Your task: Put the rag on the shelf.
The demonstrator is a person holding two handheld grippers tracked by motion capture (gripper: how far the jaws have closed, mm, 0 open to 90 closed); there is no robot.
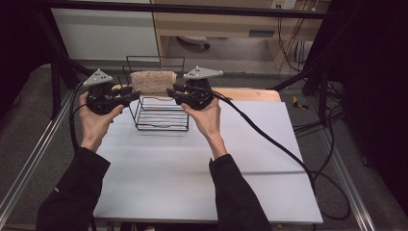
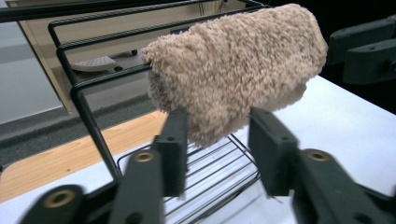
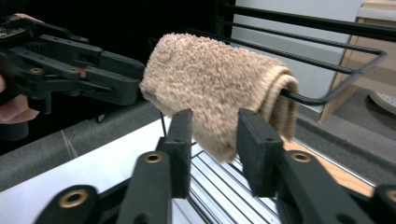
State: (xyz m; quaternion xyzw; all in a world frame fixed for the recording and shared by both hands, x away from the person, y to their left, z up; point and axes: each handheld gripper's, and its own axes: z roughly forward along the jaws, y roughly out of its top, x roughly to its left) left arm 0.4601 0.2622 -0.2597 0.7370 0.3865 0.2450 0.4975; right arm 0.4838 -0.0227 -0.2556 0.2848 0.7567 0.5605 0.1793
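**Folded towel draped on the wire rack, a gripper at each end**

In the upper middle of the high view, a beige terry towel hangs folded over a top bar of a black wire rack, which stands on the white table. The left gripper sits just left of the towel and the right gripper just right of it, each held in a hand.

In the left gripper view, the jaws stand apart in the lower middle of the frame, with the towel's lower edge hanging between them; they grip nothing. The rack's bars run from the upper left down.

In the right gripper view, the jaws are likewise parted, with the towel's lower fold dipping between them, unpinched. The left gripper shows at the upper left of that frame.
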